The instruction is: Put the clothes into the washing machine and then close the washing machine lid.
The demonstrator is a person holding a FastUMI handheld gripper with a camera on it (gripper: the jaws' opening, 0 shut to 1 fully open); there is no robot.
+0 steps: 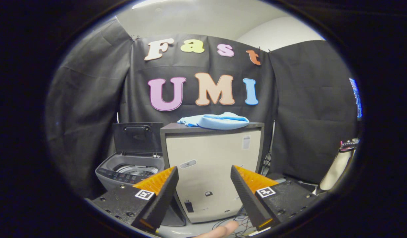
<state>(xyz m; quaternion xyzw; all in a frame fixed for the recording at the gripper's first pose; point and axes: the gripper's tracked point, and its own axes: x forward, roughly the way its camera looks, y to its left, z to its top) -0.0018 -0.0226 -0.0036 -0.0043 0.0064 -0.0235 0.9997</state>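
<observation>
A light blue garment (216, 120) lies bunched on top of a beige cabinet (211, 165) with a dark top, well beyond my fingers. Left of the cabinet stands a small grey top-loading washing machine (130, 172). Its dark lid (137, 137) is raised upright, and the metal drum shows inside. My gripper (203, 185) is open, with nothing between its orange-and-black fingers (160, 191). It hangs back from the cabinet's front, and the left finger overlaps the washer's near corner.
Cables (236, 223) trail on the floor below the cabinet. A fingertip (220, 231) of a person shows beneath the fingers. A pale bottle-like object (339, 165) stands to the right against the black cloth wall.
</observation>
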